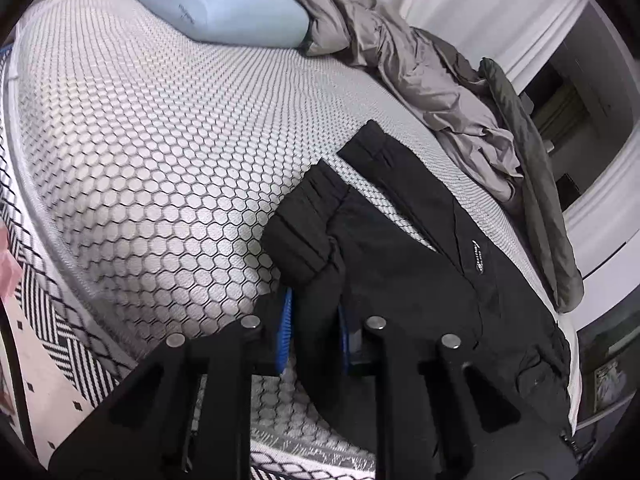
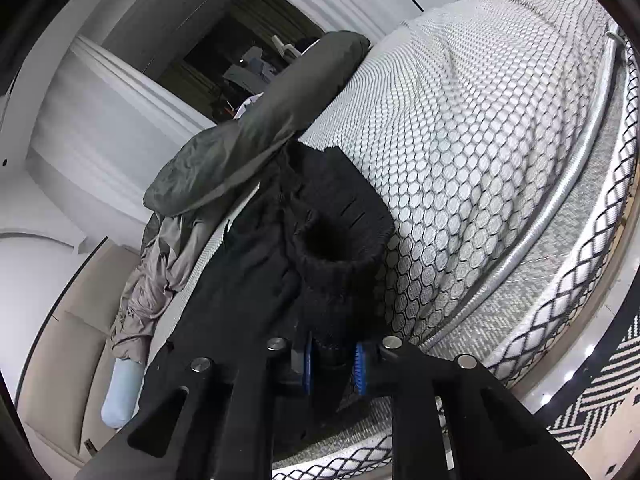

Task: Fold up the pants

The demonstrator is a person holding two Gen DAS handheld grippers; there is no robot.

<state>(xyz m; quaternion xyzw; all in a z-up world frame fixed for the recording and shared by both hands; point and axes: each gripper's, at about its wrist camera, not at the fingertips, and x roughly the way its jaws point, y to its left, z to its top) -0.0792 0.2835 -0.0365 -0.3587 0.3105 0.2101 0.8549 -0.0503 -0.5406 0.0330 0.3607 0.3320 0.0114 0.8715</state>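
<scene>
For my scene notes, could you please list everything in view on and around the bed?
pants: one, black, near edge of the mattress, cloth in both grippers
mattress: one, white with dark honeycomb pattern, fills the view
pillow: one, pale blue, far end
sheet: one, grey, crumpled beside the pillow
cushion: one, dark olive, far side edge
rug: one, black-and-white pattern, floor
left gripper: one, black with blue pads, shut on pants
right gripper: one, black with blue pads, shut on pants

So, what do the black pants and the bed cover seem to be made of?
The black pants look like matte woven cloth with ribbed knit cuffs; the fine ribs show there. The bed cover looks like quilted fabric with a slight sheen, printed or stitched in honeycomb cells; which one, I cannot tell.
</scene>
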